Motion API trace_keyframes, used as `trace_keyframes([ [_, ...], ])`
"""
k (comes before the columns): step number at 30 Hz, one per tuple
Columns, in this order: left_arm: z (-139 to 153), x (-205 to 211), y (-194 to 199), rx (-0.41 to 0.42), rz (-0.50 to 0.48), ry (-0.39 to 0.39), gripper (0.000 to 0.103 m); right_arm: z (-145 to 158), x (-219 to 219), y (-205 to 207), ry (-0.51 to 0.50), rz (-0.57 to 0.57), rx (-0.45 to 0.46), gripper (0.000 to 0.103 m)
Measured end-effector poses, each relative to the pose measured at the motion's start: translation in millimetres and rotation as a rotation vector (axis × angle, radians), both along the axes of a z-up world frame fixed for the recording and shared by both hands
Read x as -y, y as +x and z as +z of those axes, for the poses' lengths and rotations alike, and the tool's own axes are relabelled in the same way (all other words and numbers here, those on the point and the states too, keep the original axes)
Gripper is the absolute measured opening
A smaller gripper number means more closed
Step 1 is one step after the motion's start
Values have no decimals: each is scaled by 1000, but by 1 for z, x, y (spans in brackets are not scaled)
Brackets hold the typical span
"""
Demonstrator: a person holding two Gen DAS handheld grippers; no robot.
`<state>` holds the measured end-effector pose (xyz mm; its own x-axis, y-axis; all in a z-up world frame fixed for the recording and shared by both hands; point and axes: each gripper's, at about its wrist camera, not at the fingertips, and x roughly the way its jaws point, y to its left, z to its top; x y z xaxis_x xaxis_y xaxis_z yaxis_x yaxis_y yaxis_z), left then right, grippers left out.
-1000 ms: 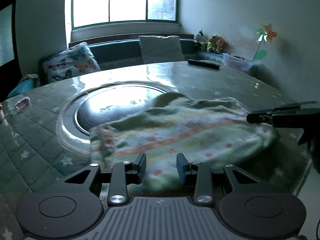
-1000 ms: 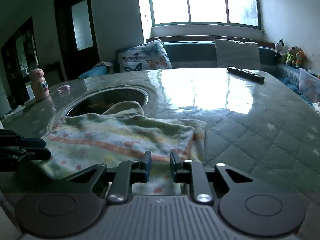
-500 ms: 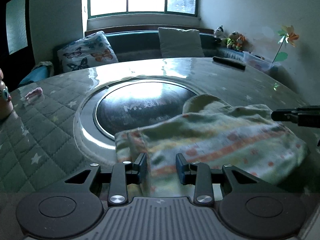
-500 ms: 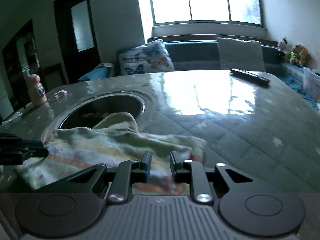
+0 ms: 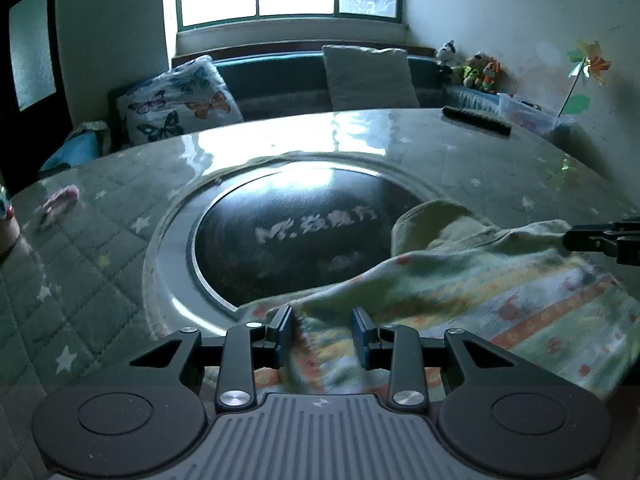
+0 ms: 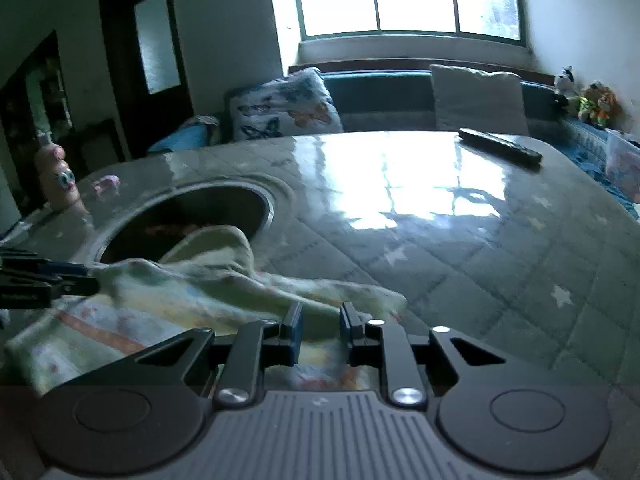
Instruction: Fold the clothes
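A pale yellow-green garment (image 5: 500, 288) with orange stripes and red dots lies bunched on the round table, partly over the rim of the dark centre plate (image 5: 300, 232). My left gripper (image 5: 322, 324) is shut on the garment's near left edge, and cloth fills the gap between its pads. My right gripper (image 6: 320, 320) is shut on the near right edge of the garment (image 6: 180, 292). The right gripper (image 5: 600, 238) shows at the right edge of the left wrist view. In the right wrist view the left gripper (image 6: 48, 280) shows at the left edge.
The table (image 6: 480, 240) has a glossy quilted cover with stars. A black remote (image 6: 500, 146) lies far right, a small pink object (image 5: 60, 200) far left, a pink toy figure (image 6: 60, 180) beyond it. A sofa with cushions (image 5: 180, 100) stands behind.
Both grippers have drawn back across the table with the garment in them. The cloth has slid off most of the dark centre plate, which now shows more.
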<state>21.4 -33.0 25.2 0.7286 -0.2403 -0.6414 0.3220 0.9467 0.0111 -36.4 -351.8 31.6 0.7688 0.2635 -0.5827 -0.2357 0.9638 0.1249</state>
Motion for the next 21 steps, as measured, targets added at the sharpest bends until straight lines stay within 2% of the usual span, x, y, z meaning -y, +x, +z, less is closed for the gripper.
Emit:
trace_keyframes([
  [10, 2, 36, 17, 0, -47, -4, 34, 4, -43, 25, -13, 131, 11, 19],
  [15, -4, 38, 26, -22, -39, -10, 34, -6, -49, 37, -37, 126, -36, 19],
  [21, 2, 30, 18, -4, -27, -26, 34, 4, -51, 27, -47, 135, -2, 20],
])
